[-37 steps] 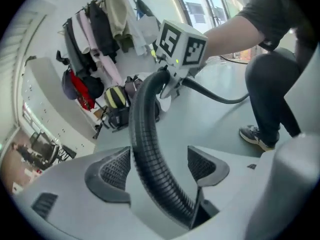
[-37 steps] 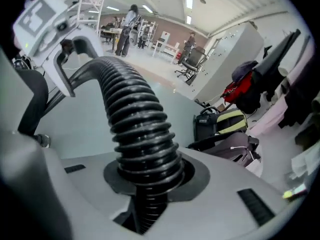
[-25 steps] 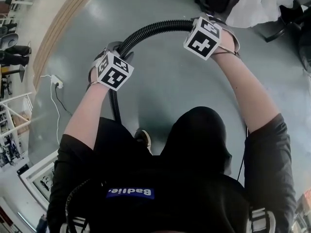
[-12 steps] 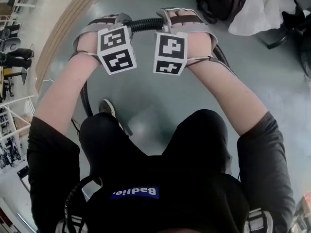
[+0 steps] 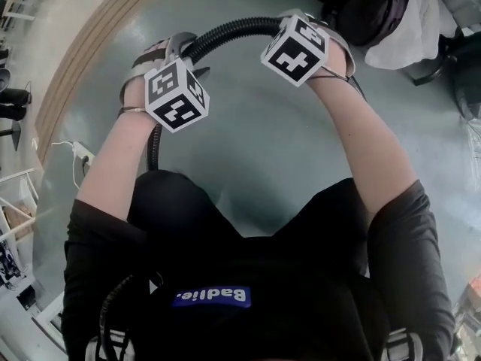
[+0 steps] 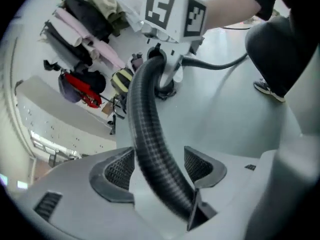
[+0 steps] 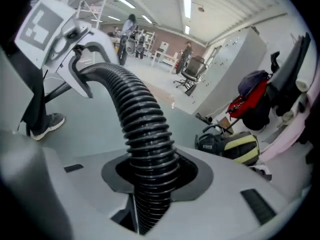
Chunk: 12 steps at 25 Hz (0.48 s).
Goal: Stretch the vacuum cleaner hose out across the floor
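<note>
A big open workroom or lab: strip lights [image 7: 187,6] overhead, an office chair [image 7: 192,74], white cabinets [image 7: 235,69], grey floor [image 5: 263,126].

A small blue label [image 5: 213,296] on the chest of the person's black top [image 5: 316,269] carries white letters. They appear reversed in the head view and read roughly as "Badlie", with a dot beside the word. The left marker cube [image 5: 176,94], on the left gripper [image 6: 160,166], and the right marker cube [image 5: 294,50], on the right gripper [image 7: 150,171], bear black-and-white square code patterns, not letters. One face of the right marker cube, seen in the left gripper view, has a shape resembling a 5. Small dark marks [image 7: 74,168] on the grey gripper body are too blurred to read.
</note>
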{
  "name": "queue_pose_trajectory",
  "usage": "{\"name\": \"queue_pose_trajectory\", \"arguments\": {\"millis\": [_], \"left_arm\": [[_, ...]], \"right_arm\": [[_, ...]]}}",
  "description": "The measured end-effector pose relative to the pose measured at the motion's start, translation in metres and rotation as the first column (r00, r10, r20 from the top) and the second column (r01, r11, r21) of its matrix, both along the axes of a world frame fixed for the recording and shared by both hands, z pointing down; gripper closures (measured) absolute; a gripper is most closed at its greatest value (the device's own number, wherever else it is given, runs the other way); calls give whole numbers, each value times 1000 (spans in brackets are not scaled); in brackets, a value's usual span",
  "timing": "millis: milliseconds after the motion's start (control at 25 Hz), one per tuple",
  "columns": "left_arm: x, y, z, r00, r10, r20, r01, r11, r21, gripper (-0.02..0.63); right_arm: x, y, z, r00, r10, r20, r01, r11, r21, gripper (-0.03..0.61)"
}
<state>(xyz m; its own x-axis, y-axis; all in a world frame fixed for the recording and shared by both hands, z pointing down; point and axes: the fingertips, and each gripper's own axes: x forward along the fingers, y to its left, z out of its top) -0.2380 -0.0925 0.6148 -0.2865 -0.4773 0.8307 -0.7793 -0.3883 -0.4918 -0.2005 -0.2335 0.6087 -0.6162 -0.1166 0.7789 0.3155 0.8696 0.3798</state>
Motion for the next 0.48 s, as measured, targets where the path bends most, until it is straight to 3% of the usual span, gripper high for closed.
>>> {"name": "queue_pose_trajectory", "arguments": {"millis": [120,240,480], "left_arm": [[-32,62,34,990,-82,-115,87,996,38,298],[-42,116,81,957,-121,-264,135,990,36,296],[-60,158,163,889,-95,-449,93,995,-28,312]], "right_arm": [[-4,-23,14,985,143,-97,-144,990,-4,437],[-23,-21,17,973,194,-125,-200,979,-40,430],[-47,-11,32,942,279,-187,-286,958,-11,423]]}}
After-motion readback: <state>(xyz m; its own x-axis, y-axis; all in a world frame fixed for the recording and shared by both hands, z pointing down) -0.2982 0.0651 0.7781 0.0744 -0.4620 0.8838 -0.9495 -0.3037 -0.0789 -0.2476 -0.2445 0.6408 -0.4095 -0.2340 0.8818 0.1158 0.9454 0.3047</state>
